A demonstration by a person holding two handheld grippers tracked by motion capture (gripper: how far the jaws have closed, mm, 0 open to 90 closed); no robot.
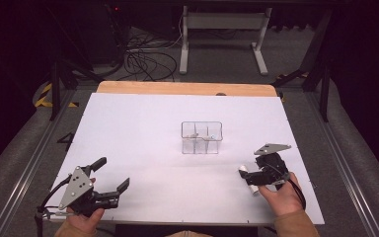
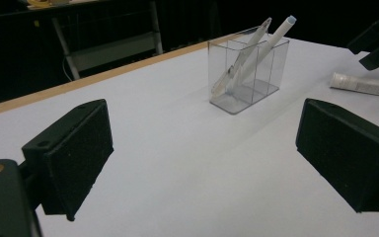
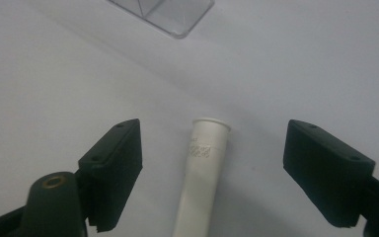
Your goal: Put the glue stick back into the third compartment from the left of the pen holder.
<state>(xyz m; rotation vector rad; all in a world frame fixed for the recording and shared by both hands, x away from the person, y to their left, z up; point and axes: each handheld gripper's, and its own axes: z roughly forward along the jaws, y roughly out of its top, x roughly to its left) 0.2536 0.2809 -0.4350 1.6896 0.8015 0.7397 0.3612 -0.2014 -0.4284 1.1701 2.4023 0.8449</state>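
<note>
A white tube (image 1: pixel 250 181) (image 3: pixel 200 187) lies flat on the white table sheet (image 1: pixel 143 128) at the right front. My right gripper (image 1: pixel 252 174) (image 3: pixel 212 173) hangs over it with its jaws apart, one on each side of the tube, pads not touching it. A clear divided box (image 1: pixel 202 138) (image 2: pixel 249 74) stands mid-table with two white pens (image 2: pixel 256 47) leaning in it; its corner (image 3: pixel 170 15) appears at the top of the right gripper view. My left gripper (image 1: pixel 112 174) (image 2: pixel 205 163) rests at the left front, open, with nothing between its pads.
The table's wooden far edge (image 1: pixel 187 88) runs across the back. Beyond it stand a white desk frame (image 1: pixel 224 29) and loose cables (image 1: pixel 145 61) on the floor. Metal rails (image 1: pixel 24 163) flank the table.
</note>
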